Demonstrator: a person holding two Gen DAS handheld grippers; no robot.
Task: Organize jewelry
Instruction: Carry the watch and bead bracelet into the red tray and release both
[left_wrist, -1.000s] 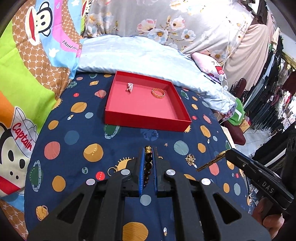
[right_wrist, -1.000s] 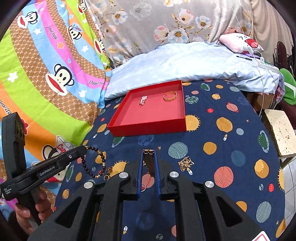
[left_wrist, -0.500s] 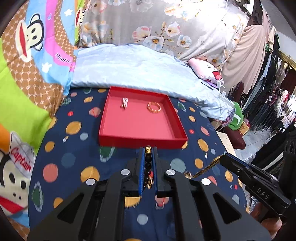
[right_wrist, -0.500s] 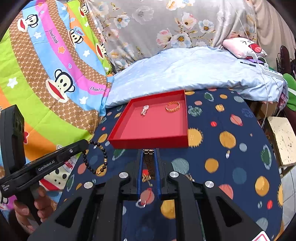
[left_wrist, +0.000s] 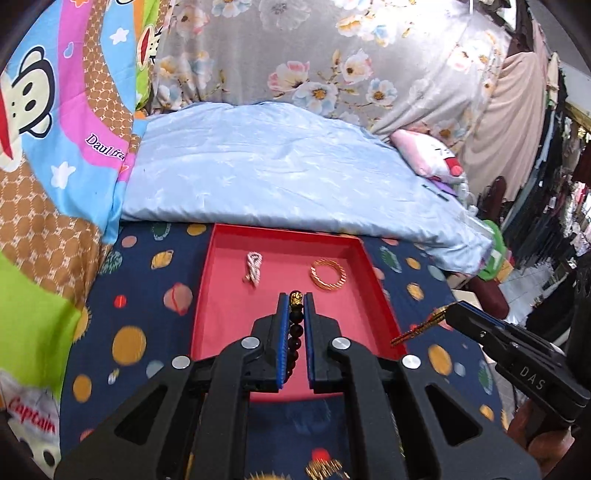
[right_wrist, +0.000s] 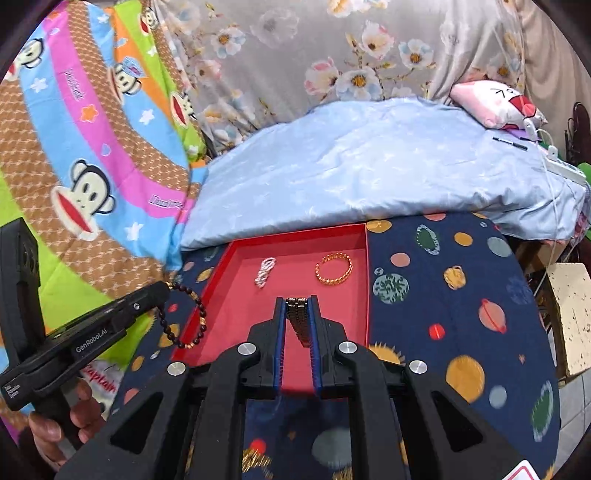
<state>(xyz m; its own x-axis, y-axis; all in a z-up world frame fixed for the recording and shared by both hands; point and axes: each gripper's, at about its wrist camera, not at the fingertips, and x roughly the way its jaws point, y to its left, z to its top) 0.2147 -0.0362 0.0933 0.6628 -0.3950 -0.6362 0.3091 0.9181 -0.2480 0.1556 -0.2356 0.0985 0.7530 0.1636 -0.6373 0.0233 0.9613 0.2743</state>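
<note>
while gripped, bracelets (left_wrist: 295, 325) overhang tray (left_wrist: 236, 295).

In the tray (left_wrist: 207, 295), chain (left_wrist: 253, 266) lies left of bangle (left_wrist: 328, 276).

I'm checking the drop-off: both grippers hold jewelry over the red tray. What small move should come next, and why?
Probably lower both a little, then open. The left gripper is shut on the beaded bracelet, the right gripper on the metal band, both above bare tray floor, nearer than the gold bangle.

Planet-print bedsheet (left_wrist: 140, 332), pale blue quilt (left_wrist: 280, 177), pink plush (right_wrist: 495, 103).
</note>
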